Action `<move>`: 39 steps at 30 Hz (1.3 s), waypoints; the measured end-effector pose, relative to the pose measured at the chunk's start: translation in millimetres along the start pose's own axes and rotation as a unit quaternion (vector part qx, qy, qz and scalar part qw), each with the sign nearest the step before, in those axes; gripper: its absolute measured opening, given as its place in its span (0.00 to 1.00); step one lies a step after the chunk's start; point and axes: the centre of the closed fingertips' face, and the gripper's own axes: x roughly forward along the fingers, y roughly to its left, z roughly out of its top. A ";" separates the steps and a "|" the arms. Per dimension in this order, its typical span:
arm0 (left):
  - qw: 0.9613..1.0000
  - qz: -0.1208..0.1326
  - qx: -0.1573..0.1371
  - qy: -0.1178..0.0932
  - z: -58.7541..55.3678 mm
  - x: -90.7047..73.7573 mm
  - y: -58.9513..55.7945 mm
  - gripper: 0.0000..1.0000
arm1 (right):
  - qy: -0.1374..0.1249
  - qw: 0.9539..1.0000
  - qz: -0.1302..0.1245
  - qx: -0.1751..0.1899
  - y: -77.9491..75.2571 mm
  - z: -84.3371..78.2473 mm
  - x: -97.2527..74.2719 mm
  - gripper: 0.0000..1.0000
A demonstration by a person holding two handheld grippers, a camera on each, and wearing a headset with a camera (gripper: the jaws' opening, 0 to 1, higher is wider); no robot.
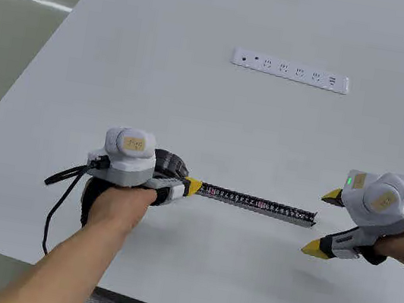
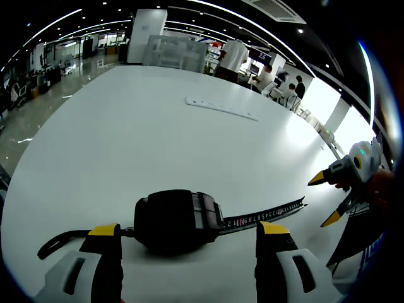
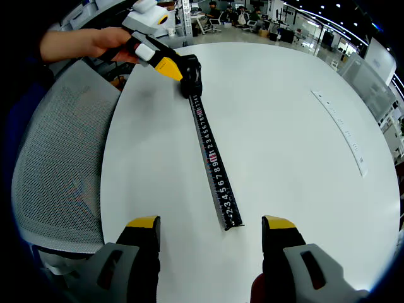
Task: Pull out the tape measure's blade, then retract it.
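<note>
Both grippers open, blade drawn out across the surface

The left gripper [image 2: 189, 230] has its jaws spread wide, with the black case of the tape measure [image 2: 177, 218] lying between their yellow tips, a gap showing on either side. The blade [image 1: 255, 204] runs flat from the case over the white surface [image 1: 198, 82] to the right gripper [image 1: 324, 221], whose jaws stand released, the blade's hooked end between them, untouched. A power strip [image 1: 290, 69] lies well beyond.

White table [image 1: 160, 76], two things lying on it
A power strip [image 1: 290, 70] lies flat; well on the person's side of it, a tape measure [image 2: 177, 218], blade [image 1: 259, 205] out.
</note>
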 end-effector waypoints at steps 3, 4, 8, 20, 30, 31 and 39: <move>1.000 0.003 -0.002 -0.002 0.2 0.7 1.1 0.82 | 0.007 1.000 0.004 -0.008 -1.8 -2.9 4.3 0.60; 1.000 0.004 -0.001 -0.003 0.1 0.7 1.4 0.81 | 0.009 1.000 0.005 -0.010 -2.2 -3.3 5.2 0.60; 1.000 0.006 -0.002 -0.004 -0.2 3.1 3.2 0.80 | 0.013 1.000 0.009 -0.020 -4.9 -6.0 9.4 0.58; 1.000 0.014 -0.002 -0.007 2.3 5.3 4.7 0.77 | 0.027 0.998 0.023 -0.056 -16.4 -18.6 26.3 0.49; 1.000 0.016 -0.010 -0.009 5.1 7.8 6.2 0.75 | 0.031 0.996 0.025 -0.081 -19.9 -22.3 29.8 0.37; 1.000 0.016 -0.011 -0.008 4.5 8.2 6.1 0.75 | 0.030 0.996 0.025 -0.083 -20.1 -21.9 30.0 0.35; 1.000 0.018 -0.020 -0.008 1.8 9.6 7.1 0.73 | 0.036 0.994 0.025 -0.101 -21.9 -24.6 34.0 0.26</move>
